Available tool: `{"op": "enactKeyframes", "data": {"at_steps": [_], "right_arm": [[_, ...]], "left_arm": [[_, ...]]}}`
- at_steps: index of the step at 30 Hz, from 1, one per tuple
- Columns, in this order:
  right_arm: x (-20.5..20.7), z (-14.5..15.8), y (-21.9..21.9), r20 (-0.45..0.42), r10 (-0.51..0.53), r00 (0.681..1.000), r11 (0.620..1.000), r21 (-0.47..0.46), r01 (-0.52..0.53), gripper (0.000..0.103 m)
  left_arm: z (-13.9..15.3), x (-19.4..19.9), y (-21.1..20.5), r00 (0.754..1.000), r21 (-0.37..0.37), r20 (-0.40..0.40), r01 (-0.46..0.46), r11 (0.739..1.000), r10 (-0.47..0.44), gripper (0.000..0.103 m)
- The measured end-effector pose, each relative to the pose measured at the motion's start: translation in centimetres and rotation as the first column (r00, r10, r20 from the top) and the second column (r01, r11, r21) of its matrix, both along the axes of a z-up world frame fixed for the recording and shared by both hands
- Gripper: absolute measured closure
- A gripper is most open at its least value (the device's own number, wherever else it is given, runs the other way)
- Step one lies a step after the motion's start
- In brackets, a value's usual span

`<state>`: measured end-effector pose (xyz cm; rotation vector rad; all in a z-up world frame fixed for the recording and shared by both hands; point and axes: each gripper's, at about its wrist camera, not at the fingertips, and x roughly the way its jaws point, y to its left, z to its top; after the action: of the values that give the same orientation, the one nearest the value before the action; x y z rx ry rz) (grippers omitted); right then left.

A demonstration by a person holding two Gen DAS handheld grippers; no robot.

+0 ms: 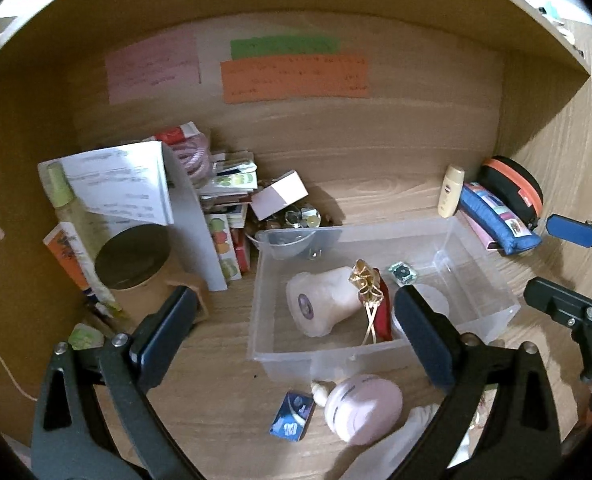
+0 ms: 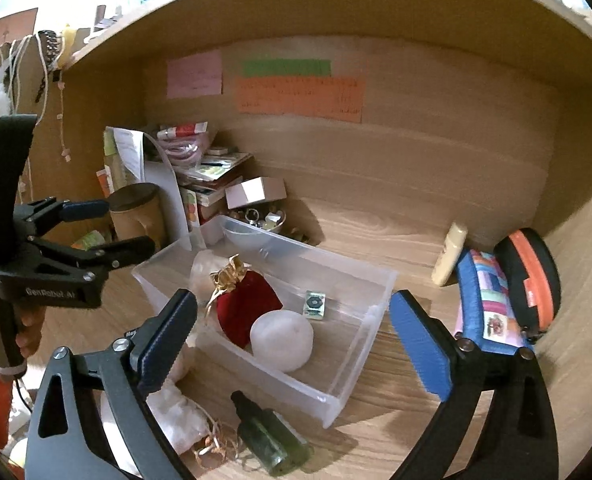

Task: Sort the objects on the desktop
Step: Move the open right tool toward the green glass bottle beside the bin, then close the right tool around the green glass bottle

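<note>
A clear plastic bin (image 1: 479, 276) (image 2: 359, 344) sits mid-desk. It holds a red pouch with gold trim (image 2: 248, 308) (image 1: 381, 312), a white ball (image 2: 282, 340), a pale roll (image 1: 323, 304) and a small square tile (image 2: 315, 304) (image 1: 403, 273). In front of the bin lie a pink round gadget (image 1: 359, 406), a blue card (image 1: 292, 416), a green glass bottle (image 2: 272, 436) and a white pouch (image 2: 180, 416). My left gripper (image 1: 296, 340) is open and empty above the bin's front edge. My right gripper (image 2: 292, 344) is open and empty over the bin.
Books, papers, a brown jar (image 1: 132, 264) and a small bowl of trinkets (image 2: 262, 218) crowd the back left. A cream bottle (image 2: 449, 254), a blue patchwork case (image 2: 487, 300) and a black-orange case (image 2: 531, 280) stand at the right wall. Coloured notes hang on the back panel (image 1: 296, 76).
</note>
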<state>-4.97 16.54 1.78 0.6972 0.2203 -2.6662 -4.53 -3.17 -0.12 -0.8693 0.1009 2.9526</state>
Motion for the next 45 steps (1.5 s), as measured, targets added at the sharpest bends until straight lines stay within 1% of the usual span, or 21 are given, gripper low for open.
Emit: {"op": "enactKeyframes", "data": {"at_steps": [4, 7, 12, 16, 19, 24, 31, 35, 38, 45], "right_arm": [[0.8, -0.2, 0.3, -0.001, -0.005, 1.000, 1.000, 0.006, 0.005, 0.006], [1.2, -0.7, 0.6, 0.014, -0.010, 1.000, 1.000, 0.006, 0.010, 0.006], [1.4, -2.2, 1.4, 0.061, -0.023, 0.998, 1.000, 0.007, 0.023, 0.006], [1.6, -3.6, 1.7, 0.101, -0.030, 0.994, 1.000, 0.010, 0.029, 0.006], [1.8, -4.8, 1.8, 0.129, -0.031, 0.991, 0.999, 0.019, 0.029, 0.006], [1.9, -6.9, 2.2, 0.182, -0.034, 0.983, 0.999, 0.023, 0.030, 0.006], [1.1, -9.1, 3.3, 0.266, -0.051, 0.963, 0.999, -0.005, 0.054, 0.008], [0.8, -10.0, 3.0, 0.294, -0.030, 0.955, 1.000, 0.003, 0.031, 0.019], [0.5, -10.7, 2.5, 0.319, -0.003, 0.948, 1.000, -0.002, 0.004, 0.022], [0.0, -11.4, 1.5, 0.356, 0.040, 0.934, 0.999, -0.001, -0.043, 0.034]], "left_arm": [[-0.2, 1.1, -0.4, 1.000, 0.013, 0.003, -0.003, 1.000, 0.003, 0.002], [-0.7, 1.6, -0.5, 1.000, 0.016, 0.014, -0.005, 1.000, 0.005, 0.002], [-2.3, 2.0, -0.6, 0.998, 0.032, 0.063, -0.011, 0.999, 0.009, 0.002], [-3.9, 1.7, -0.6, 0.993, 0.066, 0.118, -0.008, 0.998, 0.000, 0.002], [-4.8, 1.5, -0.3, 0.990, 0.083, 0.140, 0.001, 0.997, -0.013, 0.002], [-6.5, 0.9, 0.5, 0.980, 0.097, 0.193, 0.021, 0.995, -0.039, 0.002], [-8.9, 0.1, 1.3, 0.962, 0.120, 0.266, 0.028, 0.992, -0.060, 0.002], [-9.7, -0.2, 1.6, 0.956, 0.126, 0.287, 0.030, 0.992, -0.065, 0.002], [-10.0, -0.5, 1.6, 0.951, 0.144, 0.301, 0.032, 0.989, -0.074, 0.002], [-10.5, -1.0, 2.0, 0.942, 0.164, 0.323, 0.035, 0.986, -0.087, 0.002]]}}
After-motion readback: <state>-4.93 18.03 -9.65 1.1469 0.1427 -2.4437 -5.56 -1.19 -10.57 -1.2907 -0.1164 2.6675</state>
